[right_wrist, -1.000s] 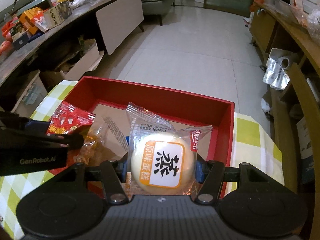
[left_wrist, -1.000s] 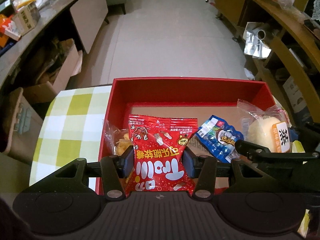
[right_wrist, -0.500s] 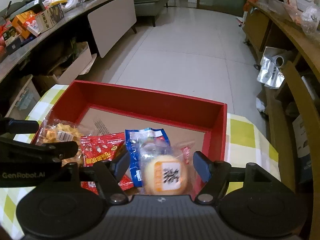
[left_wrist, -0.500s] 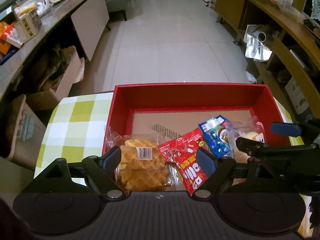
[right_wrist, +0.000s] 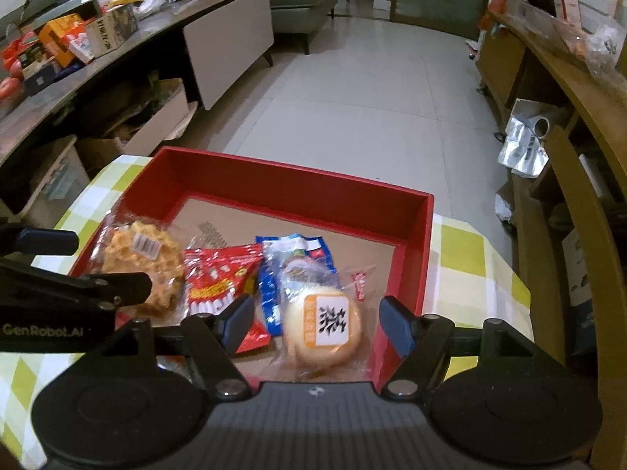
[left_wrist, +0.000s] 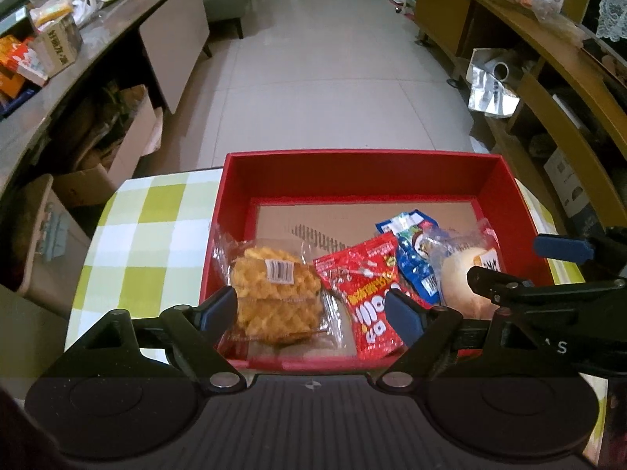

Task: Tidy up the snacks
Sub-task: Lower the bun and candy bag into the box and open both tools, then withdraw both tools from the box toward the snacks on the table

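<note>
Snacks: four packets lay in a row along the near side of the red box, which stood on a green-and-white checked tablecloth.
Waffle packet: leftmost, clear wrapper with a barcode sticker, against the box's left wall.
Red candy bag: just right of the waffles, tilted, its right edge touching the blue one.
Blue packet: next along, partly under the bun's wrapper.
Steamed cake bun: rightmost, round and pale, orange-and-white label up, near the right wall.
Left gripper: jaws spread wide and empty — poised over the waffles and the red bag.
Right gripper: jaws likewise apart, holding nothing — the bun sat between them, touching neither finger.
Box floor: bare brown cardboard behind the packets.
</note>
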The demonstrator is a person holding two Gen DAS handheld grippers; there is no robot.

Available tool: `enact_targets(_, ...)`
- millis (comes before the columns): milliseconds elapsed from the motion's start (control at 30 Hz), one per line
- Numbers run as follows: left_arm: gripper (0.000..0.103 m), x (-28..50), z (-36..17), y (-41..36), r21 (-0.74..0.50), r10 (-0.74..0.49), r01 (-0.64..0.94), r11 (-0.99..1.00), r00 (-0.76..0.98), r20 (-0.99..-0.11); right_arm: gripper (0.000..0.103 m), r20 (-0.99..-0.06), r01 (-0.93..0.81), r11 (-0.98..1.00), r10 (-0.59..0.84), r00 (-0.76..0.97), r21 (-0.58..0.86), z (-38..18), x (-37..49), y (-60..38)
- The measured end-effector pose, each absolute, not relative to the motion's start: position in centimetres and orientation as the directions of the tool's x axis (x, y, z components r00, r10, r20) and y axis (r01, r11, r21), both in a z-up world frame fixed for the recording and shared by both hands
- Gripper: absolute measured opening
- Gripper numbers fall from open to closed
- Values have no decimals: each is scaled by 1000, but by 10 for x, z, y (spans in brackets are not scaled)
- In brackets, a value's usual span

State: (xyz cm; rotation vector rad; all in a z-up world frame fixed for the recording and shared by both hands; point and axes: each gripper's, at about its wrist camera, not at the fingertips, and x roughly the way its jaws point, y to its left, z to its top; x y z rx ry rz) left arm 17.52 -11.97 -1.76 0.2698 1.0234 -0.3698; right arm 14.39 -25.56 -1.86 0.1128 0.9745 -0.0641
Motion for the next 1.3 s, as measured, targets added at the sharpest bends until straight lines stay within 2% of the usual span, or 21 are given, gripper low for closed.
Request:
enact_targets(500, 88, 146, -34, -72, 3, -156, 393, 920, 373, -915, 80, -858, -16, 999, 51, 511, 50, -22, 111, -220)
enact_targets(767, 88, 139, -54, -67, -22, -179, 451, 892, 308, -934, 82, -871, -37, 998, 70, 487, 60, -26, 97, -215)
enact_targets(1100, 89, 150, -96, -77, 35, -106, 509, 860, 245, -964, 83, -888, -34, 998, 71, 454, 62, -36, 99, -220)
enact_targets(1233, 94, 149, -104, -78, 60, -85, 529, 847, 246, -966, 83, -893, -42, 997, 73, 444, 61, -39, 99, -219)
enact_targets(1300, 92, 149, -103, -76, 52, -93, 529, 847, 244, -965, 83, -897, -47, 997, 76, 436, 61, -40, 98, -218)
